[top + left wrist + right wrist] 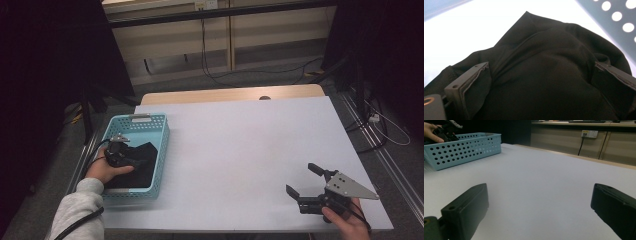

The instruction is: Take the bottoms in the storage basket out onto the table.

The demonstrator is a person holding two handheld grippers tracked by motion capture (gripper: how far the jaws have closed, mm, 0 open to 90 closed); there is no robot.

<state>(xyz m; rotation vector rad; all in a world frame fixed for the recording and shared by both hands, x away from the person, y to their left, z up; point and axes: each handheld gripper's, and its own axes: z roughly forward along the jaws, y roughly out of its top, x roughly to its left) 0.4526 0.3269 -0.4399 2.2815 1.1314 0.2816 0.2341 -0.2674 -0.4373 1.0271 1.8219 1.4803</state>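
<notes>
Left gripper (pixel 131 159) is down in the blue basket (pixel 161 150) at near left, jaws spread around the black cloth (pixel 544 70). It's soft and light, so pinch a raised fold. Right gripper (pixel 302 180) waits open, near right.

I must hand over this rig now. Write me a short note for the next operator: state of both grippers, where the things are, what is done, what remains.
Left gripper: down inside the blue basket, jaws apart on either side of the black cloth, with cloth bulging between them; no firm pinch is visible.
Right gripper: open and empty, resting near the front right of the white table.
Things: the cloth lies bunched in the basket, which stands at the table's left edge.
Done: the left gripper has reached the cloth.
Left: probably either closing on the cloth to lift it out, or withdrawing if it was just dropped in; the pictures do not settle which.
</notes>
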